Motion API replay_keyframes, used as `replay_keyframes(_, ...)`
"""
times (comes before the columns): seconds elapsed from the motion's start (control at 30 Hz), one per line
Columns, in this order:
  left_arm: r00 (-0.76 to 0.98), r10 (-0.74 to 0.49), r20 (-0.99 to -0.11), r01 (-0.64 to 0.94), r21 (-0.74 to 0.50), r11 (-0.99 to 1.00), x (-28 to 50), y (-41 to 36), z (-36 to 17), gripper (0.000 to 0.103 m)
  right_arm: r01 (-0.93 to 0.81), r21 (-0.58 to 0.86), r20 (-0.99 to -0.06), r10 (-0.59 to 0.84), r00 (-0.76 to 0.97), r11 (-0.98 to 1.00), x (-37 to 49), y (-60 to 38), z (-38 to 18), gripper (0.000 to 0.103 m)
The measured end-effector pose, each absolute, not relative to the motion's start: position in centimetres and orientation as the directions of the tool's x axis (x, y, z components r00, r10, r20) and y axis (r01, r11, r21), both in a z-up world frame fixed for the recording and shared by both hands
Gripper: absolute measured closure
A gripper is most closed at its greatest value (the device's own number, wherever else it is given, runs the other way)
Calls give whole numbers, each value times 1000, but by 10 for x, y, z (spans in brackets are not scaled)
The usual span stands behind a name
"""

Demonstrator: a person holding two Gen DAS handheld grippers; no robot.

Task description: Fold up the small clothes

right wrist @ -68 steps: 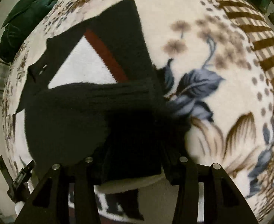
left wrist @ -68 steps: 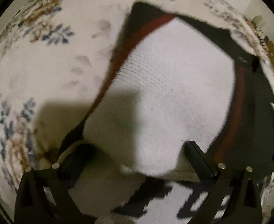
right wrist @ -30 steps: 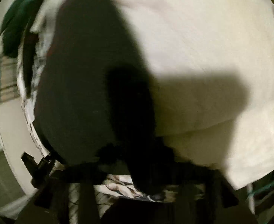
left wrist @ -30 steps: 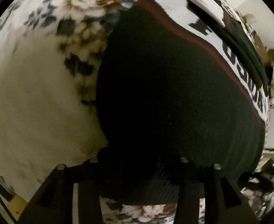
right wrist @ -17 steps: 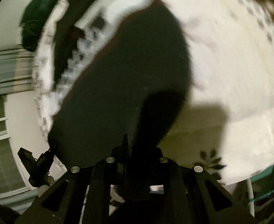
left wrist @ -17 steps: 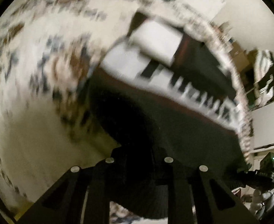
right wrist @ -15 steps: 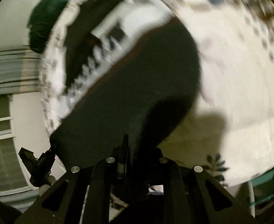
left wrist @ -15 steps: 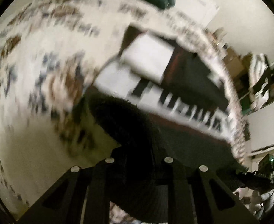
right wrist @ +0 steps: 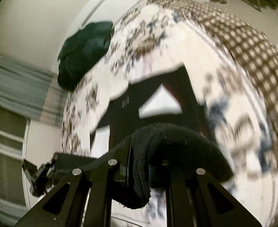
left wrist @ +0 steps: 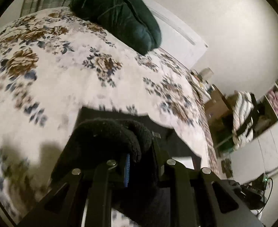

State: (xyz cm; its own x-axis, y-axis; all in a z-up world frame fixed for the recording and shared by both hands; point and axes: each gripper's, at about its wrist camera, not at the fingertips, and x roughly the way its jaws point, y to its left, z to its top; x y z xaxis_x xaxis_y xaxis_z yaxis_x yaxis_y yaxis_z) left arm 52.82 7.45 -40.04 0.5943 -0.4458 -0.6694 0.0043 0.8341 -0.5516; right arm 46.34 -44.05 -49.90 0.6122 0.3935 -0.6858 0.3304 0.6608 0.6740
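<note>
Left gripper [left wrist: 140,157]: closed down tight on a thick roll of black knit, the hem edge of the sweater [left wrist: 108,134], bunched between its fingers.
Right gripper [right wrist: 139,162]: likewise pinched on a black ribbed fold of the same sweater [right wrist: 169,138]; nothing else in it.
Garment location: on the bed, atop the floral blanket [left wrist: 63,66]. Near edge lifted in both grippers, the rest lying flat beyond, with a white panel [right wrist: 160,104] and a dark red stripe [right wrist: 174,92] showing.
Progress: mid-fold, by my reading. Some folding looks done (black flaps lie over the white panel); the held edge has yet to be carried over and laid down.
Remaining: lay the held edge down, let go, square up the bundle.
Visibility: heavy motion blur on the blanket, so the fold lines are uncertain.
Count, garments: one sweater in hand.
Count, grippers: two, both engaged.
Count, other: one dark green pillow [left wrist: 123,19] at the head of the bed; one blanket.
</note>
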Motion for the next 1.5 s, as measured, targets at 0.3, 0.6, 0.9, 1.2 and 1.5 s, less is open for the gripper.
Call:
replay_keyframes(0.3, 451, -351, -820, -151, -458, 876, 654, 58, -499, 86, 429, 586, -773, 317, 549, 687, 657, -464, -562, 89)
replay_keyframes(0.6, 389, -440, -809, -189, -538, 822, 681, 64, -512, 45, 477, 510, -843, 305, 443, 716, 699, -468, -619, 34)
replay_keyframes(0.9, 442, -406, -800, -131, -505, 853, 644, 66, -477, 38, 444, 463, -832, 204, 516, 767, 644, -461, -577, 9)
replay_keyframes(1.2, 399, -336, -853, -251, -454, 855, 505, 83, -486, 23, 668, 477, -864, 166, 475, 571, 491, -472, -595, 8)
replay_keyframes(1.5, 429, -402, -809, -474, -580, 662, 492, 95, -547, 17, 690, 650, -755, 375, 538, 320, 449, -439, -673, 8)
